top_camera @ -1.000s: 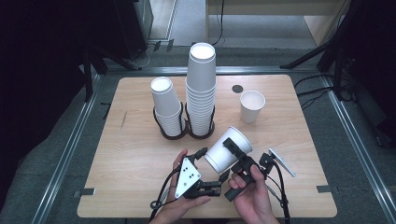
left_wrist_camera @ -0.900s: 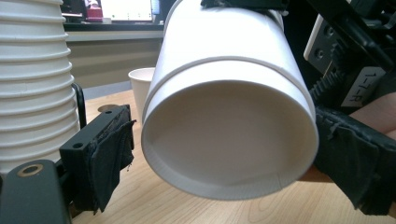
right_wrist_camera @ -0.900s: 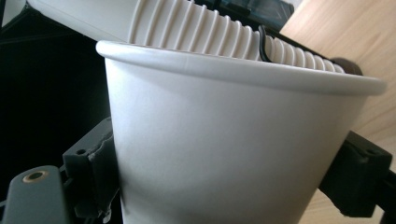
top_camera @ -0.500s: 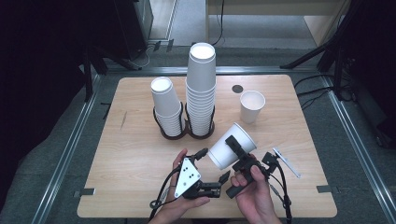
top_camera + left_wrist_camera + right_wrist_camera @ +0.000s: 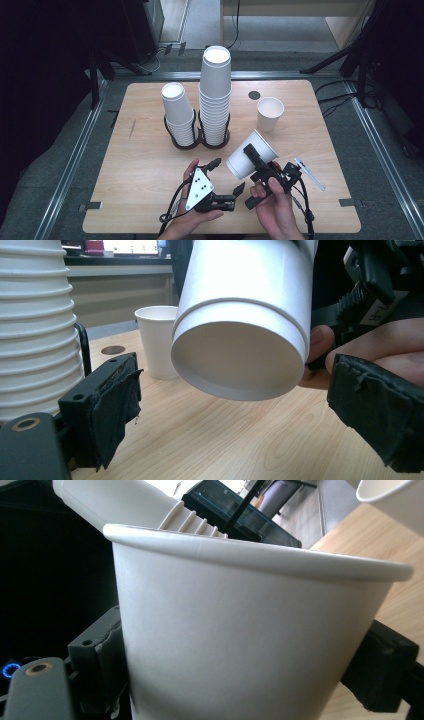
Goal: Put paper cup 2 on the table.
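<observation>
wooden surface [image 5: 150, 165] holds cup stacks; right claw [image 5: 256, 161] grips a tilted paper cup [image 5: 250, 156], left claw [image 5: 227, 176] wide, likely next pulling nested cups apart.

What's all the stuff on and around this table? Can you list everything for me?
held paper cup: one, white, tilted on its side above the table's near right, clamped in the right hand-held gripper
lone paper cup: one, white, upright at far right of the table
tall cup stack: one, white, right ring of the holder
short cup stack: one, white, left ring of the holder
cup holder: one, black wire, two rings, table centre
round disc: one, dark, near the far edge
table: one, light wood
right hand-held gripper: one, black, shut on the held paper cup
left hand-held gripper: one, black with a grey plate, open beside the cup's base
</observation>
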The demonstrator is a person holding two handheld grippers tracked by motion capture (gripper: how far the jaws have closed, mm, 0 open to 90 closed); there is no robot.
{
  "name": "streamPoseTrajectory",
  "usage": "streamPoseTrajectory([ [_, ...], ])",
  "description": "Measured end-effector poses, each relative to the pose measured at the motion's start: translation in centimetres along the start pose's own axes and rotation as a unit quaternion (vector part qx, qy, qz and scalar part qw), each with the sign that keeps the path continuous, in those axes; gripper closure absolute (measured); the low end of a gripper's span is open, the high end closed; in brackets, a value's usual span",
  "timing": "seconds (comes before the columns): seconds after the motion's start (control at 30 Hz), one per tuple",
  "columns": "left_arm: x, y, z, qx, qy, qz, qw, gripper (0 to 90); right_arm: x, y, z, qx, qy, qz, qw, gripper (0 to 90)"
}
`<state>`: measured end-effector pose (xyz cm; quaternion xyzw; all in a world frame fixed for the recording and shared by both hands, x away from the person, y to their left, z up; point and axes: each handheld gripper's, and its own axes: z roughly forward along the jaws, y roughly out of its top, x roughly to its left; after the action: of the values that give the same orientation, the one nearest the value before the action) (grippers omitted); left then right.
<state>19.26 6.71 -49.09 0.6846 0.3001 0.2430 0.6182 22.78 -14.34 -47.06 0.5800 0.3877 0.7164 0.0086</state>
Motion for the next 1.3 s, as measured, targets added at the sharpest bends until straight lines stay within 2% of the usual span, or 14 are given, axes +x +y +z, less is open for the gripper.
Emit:
streamPoseTrajectory([
  [0.27, 0.06, 0.01, -0.04, 0.001, -0.002, 0.000, 1.0000, 7.3, 0.10, 0.19, 0.00, -0.013, -0.009, -0.051, 0.9986, 13.1],
  [0.63, 0.29, -0.04, -0.05, 0.005, -0.002, 0.001, 1.0000, 7.3, 0.03, 0.38, 0.02, -0.019, -0.019, -0.087, 0.9959, 13.1],
  [0.87, 0.34, -0.07, -0.05, 0.006, -0.005, 0.001, 1.0000, 7.3, 0.10, 0.48, -0.01, -0.029, -0.023, -0.117, 0.9925, 13.1],
  [1.3, 0.60, -0.16, -0.03, 0.011, -0.003, -0.002, 0.9999, 7.3, -0.02, 0.86, -0.06, -0.040, -0.031, -0.154, 0.9868, 13.2],
])
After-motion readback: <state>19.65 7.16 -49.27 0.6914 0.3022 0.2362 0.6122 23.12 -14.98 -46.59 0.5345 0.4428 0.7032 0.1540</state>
